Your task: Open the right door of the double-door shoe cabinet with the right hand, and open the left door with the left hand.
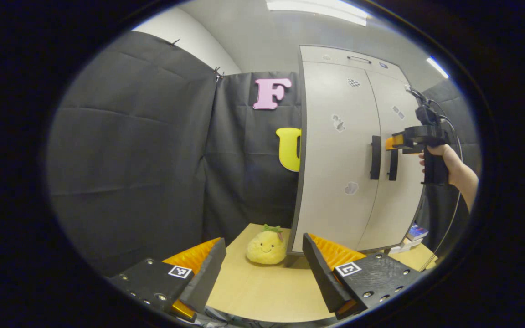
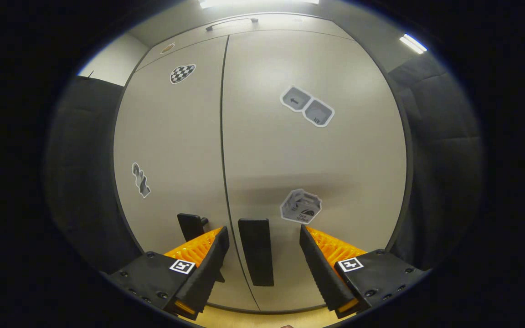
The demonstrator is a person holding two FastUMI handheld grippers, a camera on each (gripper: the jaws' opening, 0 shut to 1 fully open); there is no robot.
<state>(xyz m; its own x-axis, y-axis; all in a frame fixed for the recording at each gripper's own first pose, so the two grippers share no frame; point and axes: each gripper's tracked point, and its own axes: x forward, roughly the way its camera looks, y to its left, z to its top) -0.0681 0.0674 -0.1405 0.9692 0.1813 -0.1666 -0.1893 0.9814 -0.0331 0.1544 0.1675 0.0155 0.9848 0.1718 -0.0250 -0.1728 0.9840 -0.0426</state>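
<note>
Right gripper view: right gripper at the right door handle, both doors closed

Right gripper view looks straight at the shoe cabinet (image 2: 262, 150), both doors flush, seam running down the middle. My right gripper (image 2: 262, 255) is level with the handles, its fingers spread apart. The right door handle (image 2: 256, 251) stands upright between them, nearer the left finger; I cannot tell whether either finger touches it. The left door handle (image 2: 191, 225) sits just beyond the left finger, partly hidden behind it. Stickers (image 2: 301, 206) dot both doors.

Left gripper view shows the cabinet from off to its left side, standing on the tabletop (image 1: 262, 287). My right hand (image 1: 442, 159) grips the tool's handle with the forearm roughly level, reaching in from the right; the right gripper's tip (image 1: 390, 143) is at the upper end of the right door handle (image 1: 393, 165), close beside the left door handle (image 1: 375, 157).

My left gripper (image 1: 262, 266) hangs low over the tabletop, well back from the cabinet, fingers wide apart and holding nothing. A yellow plush toy (image 1: 267, 246) sits on the tabletop just beside the cabinet's near corner, seen between the two fingers. Some small boxes (image 1: 415, 233) lie by the cabinet's far bottom corner.
</note>
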